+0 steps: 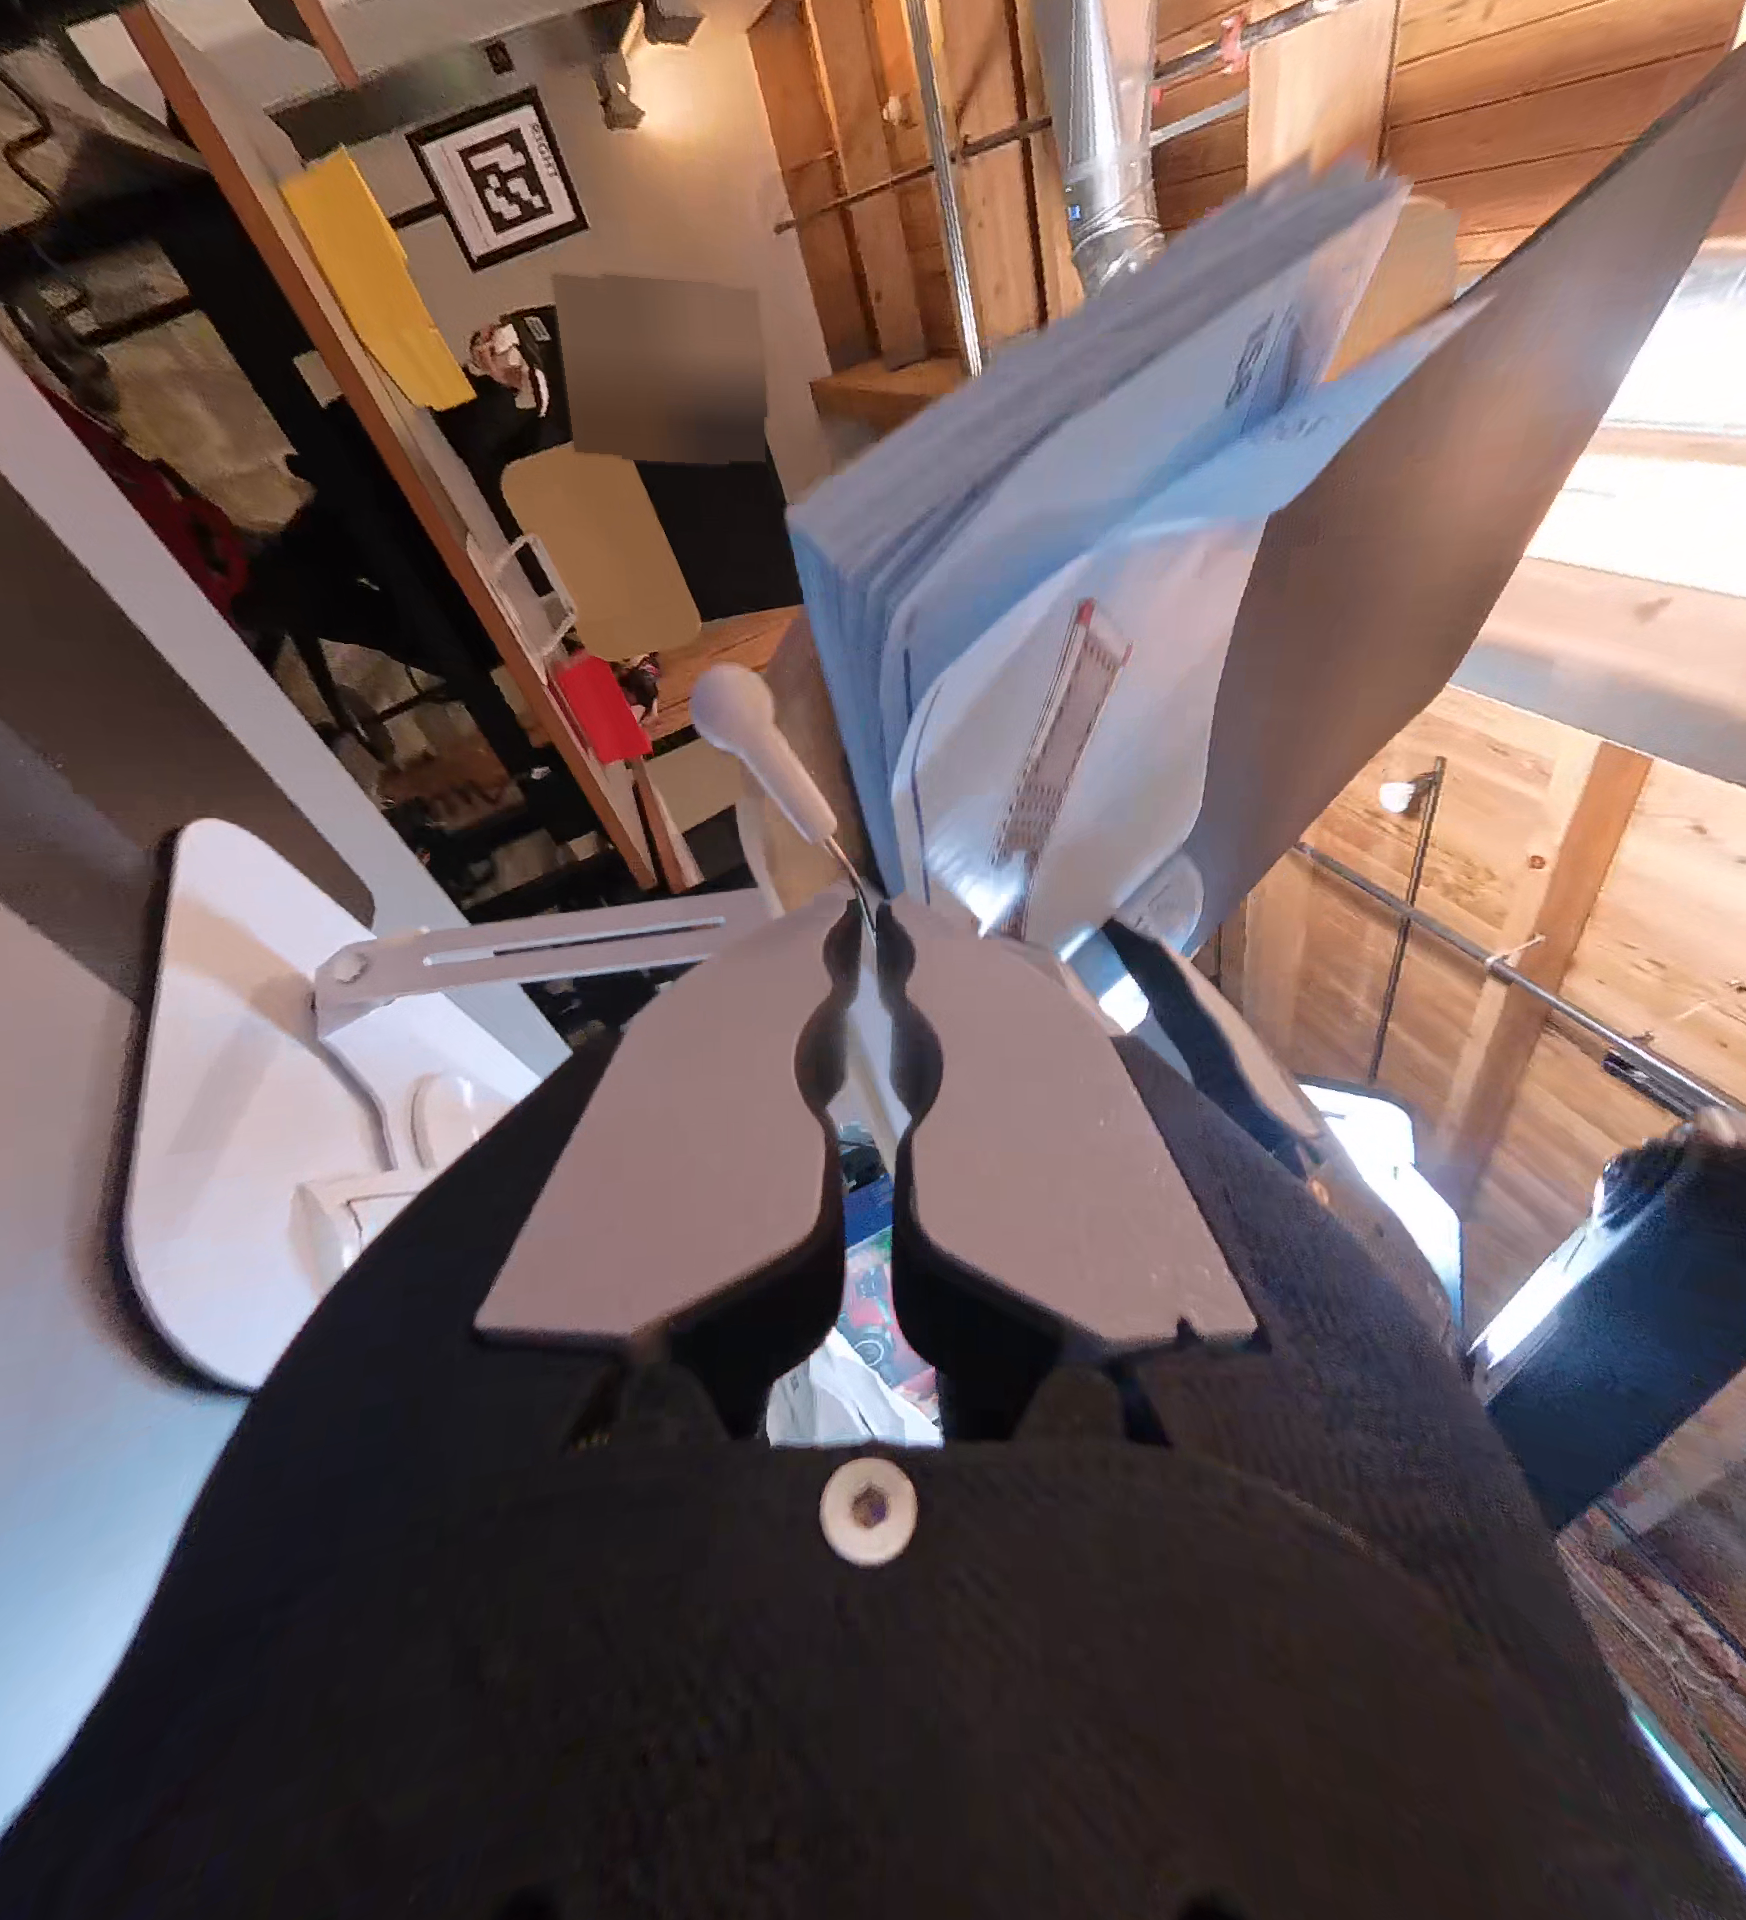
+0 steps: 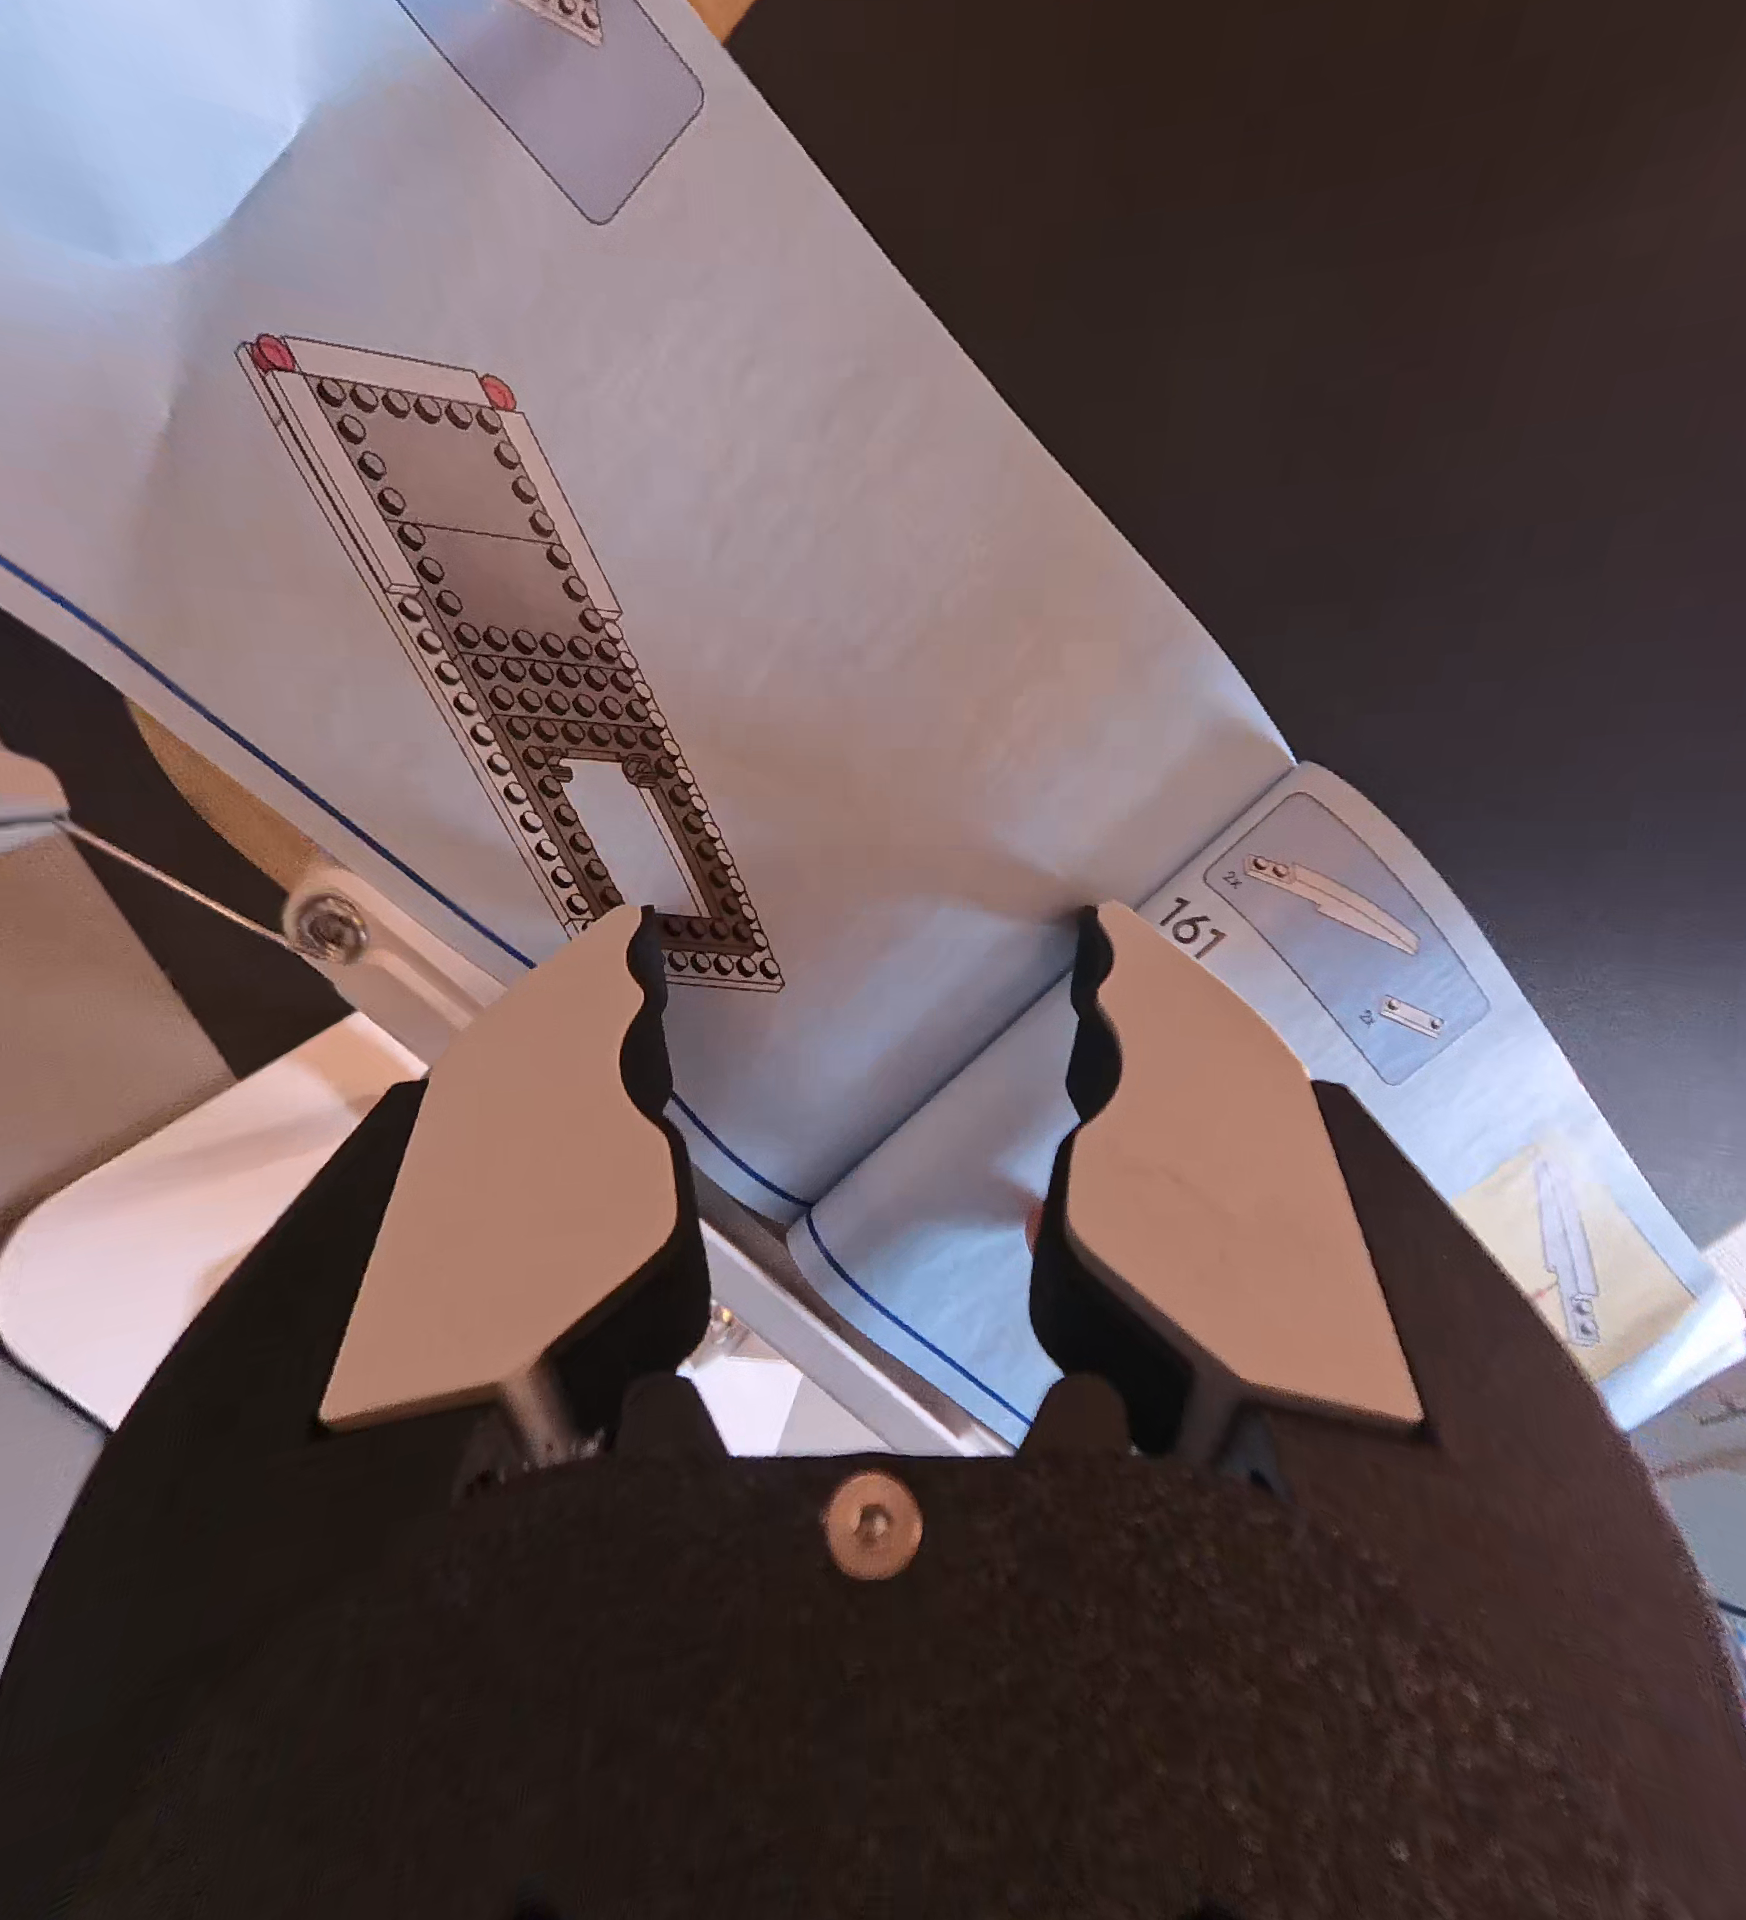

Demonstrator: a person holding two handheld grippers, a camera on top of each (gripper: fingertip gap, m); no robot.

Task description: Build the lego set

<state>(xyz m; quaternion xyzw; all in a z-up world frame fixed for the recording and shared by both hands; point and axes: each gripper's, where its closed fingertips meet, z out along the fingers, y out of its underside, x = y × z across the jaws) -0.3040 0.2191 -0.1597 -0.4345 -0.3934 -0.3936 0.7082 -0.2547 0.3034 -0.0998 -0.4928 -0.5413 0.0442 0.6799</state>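
- Pinching a thin metal wire with a white tip [image 1: 744, 717], your left gripper [image 1: 869, 914] is pressed together just beside the instruction booklet [image 1: 1035, 582]; motion blur smears the booklet's pages.
- Your right gripper [image 2: 869, 935] stands spread before the open booklet's fold, gripping nothing.
- Printed brick diagrams and a page number show; the booklet's upper edge is cut off.

Warm daylight flared to white glare at three o'clock in the left wrist view, where the booklet [image 1: 1087, 540] was smeared by motion blur. The right wrist view was dimmer and sharper. Fisheye distortion bent both pictures' edges.
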